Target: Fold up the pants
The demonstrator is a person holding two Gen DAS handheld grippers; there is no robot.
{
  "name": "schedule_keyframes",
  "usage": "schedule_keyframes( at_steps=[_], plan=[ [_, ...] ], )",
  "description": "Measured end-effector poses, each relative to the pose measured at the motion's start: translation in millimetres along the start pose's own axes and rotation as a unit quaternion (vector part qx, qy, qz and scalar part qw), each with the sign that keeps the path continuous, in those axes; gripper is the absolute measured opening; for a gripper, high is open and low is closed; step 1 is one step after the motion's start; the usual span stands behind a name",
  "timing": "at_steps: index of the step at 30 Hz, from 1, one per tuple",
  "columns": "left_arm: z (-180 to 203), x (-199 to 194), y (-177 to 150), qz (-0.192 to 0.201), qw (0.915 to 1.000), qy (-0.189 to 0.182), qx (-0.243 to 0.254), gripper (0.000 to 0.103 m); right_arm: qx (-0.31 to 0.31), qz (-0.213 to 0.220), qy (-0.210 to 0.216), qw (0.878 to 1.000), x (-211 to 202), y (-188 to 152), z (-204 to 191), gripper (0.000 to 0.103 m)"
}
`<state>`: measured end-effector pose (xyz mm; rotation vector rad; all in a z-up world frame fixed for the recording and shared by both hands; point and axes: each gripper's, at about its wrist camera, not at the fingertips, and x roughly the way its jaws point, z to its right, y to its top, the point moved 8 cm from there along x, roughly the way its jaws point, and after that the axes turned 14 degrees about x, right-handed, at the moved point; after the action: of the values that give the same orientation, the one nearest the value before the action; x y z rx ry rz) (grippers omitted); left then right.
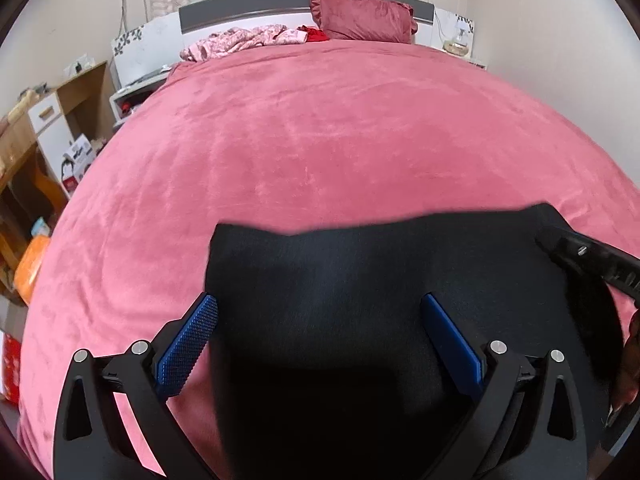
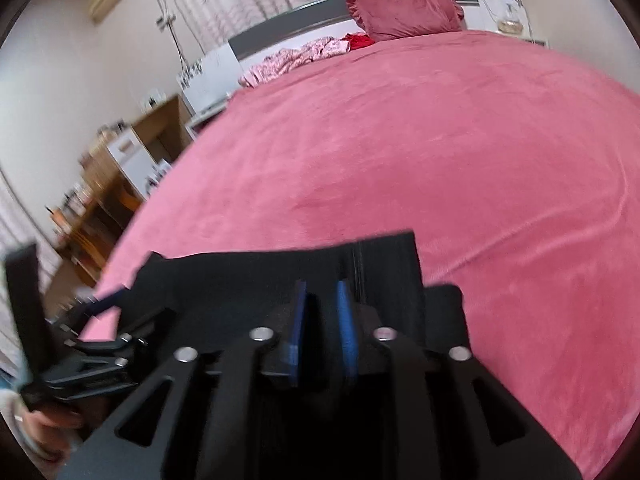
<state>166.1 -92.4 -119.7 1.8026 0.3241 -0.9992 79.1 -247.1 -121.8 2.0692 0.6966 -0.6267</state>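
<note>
Folding stage: pants point(image 1: 360, 280) lie as a compact dark slab on the near part of the bed point(image 1: 320, 140), apparently already doubled over; a further fold or a squaring-up looks pending.
Left gripper point(image 1: 320, 344): jaws spread wide above the cloth, holding nothing.
Right gripper point(image 2: 322, 320): jaws narrowly apart over the pants' right portion; whether cloth is pinched cannot be told.
Placement rationale: one gripper over each side of the pants, probably to keep edges aligned.
Pants material: black, matte, fine weave, a raised seam point(image 2: 358, 268); limp, drapes readily.
Bed cover: pink plush, soft nap; likely grips the cloth slightly.
Pads point(image 1: 188, 344): blue, knurled texture for traction.
</note>
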Motion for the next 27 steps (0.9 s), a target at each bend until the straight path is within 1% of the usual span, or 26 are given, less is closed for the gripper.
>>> schedule_keyframes(
  at_steps=[1, 2, 4, 7, 9, 11, 12, 15, 16, 18, 21, 22, 25, 26, 27],
  plan=[
    [0, -8, -7, -0.001, 0.9998, -0.015, -0.013, 0.1, 0.002, 0.007, -0.009, 1.0, -14, -1, 0, 0.054],
    [0, -15, -14, 0.0, 0.9992, -0.031, -0.027, 0.1, 0.001, 0.015, -0.022, 1.0, -24, -2, -1, 0.058],
    [-3, -30, -34, 0.001, 0.996, -0.062, -0.065, 0.1, -0.005, 0.009, -0.024, 1.0, -45, -10, 0, 0.058],
    [-8, -46, -62, -0.001, 0.9925, -0.076, -0.096, 0.1, -0.002, -0.019, -0.053, 0.998, -65, -27, 12, 0.058],
    [-8, -53, -77, -0.002, 0.9914, -0.084, -0.101, 0.1, 0.017, -0.037, -0.064, 0.997, -74, -38, 22, 0.057],
    [-9, -60, -89, -0.008, 0.99, -0.092, -0.106, 0.1, 0.036, -0.06, -0.065, 0.995, -80, -53, 30, 0.047],
    [-9, -62, -92, -0.008, 0.989, -0.097, -0.111, 0.1, 0.039, -0.073, -0.06, 0.995, -79, -59, 30, 0.035],
    [-6, -61, -96, -0.014, 0.9871, -0.102, -0.122, 0.1, 0.025, -0.091, -0.08, 0.992, -69, -67, 31, 0.028],
    [-6, -62, -98, -0.015, 0.9867, -0.103, -0.125, 0.1, 0.026, -0.093, -0.083, 0.992, -68, -66, 30, 0.018],
    [-3, -66, -99, -0.014, 0.9863, -0.109, -0.123, 0.1, 0.023, -0.096, -0.086, 0.991, -70, -63, 26, 0.008],
    [5, -75, -96, -0.005, 0.9883, -0.117, -0.097, 0.1, 0.021, -0.092, -0.087, 0.992, -84, -60, 22, 0.007],
    [13, -78, -95, 0.0, 0.9897, -0.121, -0.076, 0.1, 0.024, -0.094, -0.091, 0.991, -86, -61, 24, 0.007],
    [30, -77, -100, -0.009, 0.9919, -0.124, -0.025, 0.1, 0.036, -0.108, -0.113, 0.987, -77, -70, 42, 0.006],
    [34, -75, -102, -0.011, 0.9915, -0.128, -0.017, 0.1, 0.046, -0.113, -0.109, 0.986, -75, -74, 48, 0.006],
    [36, -72, -104, -0.016, 0.9902, -0.137, -0.02, 0.1, 0.057, -0.115, -0.101, 0.987, -72, -74, 51, 0.006]
  ],
)
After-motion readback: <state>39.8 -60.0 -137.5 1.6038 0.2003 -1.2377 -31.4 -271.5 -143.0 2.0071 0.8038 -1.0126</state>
